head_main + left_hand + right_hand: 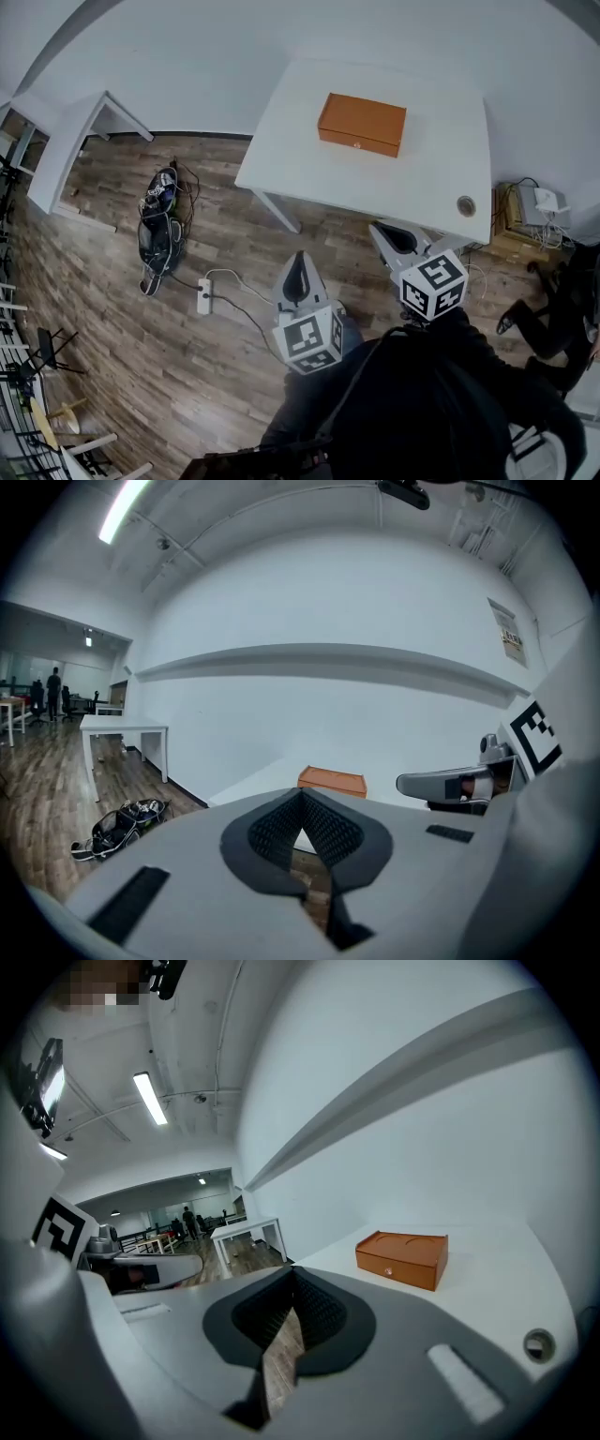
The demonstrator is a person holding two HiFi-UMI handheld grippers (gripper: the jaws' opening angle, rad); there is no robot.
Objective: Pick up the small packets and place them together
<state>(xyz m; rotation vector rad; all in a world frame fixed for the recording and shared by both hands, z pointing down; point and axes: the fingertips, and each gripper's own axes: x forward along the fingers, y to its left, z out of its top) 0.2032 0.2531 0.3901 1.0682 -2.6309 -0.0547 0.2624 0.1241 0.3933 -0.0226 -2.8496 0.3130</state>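
No small packets show in any view. An orange wooden box [361,124] [332,781] [403,1257] lies on the white table [300,141], toward its far side. My left gripper [298,261] [301,797] hangs over the wood floor, short of the table's near edge, its jaws shut with nothing between them. My right gripper [383,229] [292,1271] is to its right, close to the table's near edge, also shut and empty. Both point toward the table. The right gripper [455,785] shows from the side in the left gripper view.
A round grommet [466,205] sits in the table's near right corner. On the floor to the left lie a dark bag with shoes [159,225] and a white power strip [203,298]. A second white desk [80,155] stands far left. Cables and a box [530,211] are at right.
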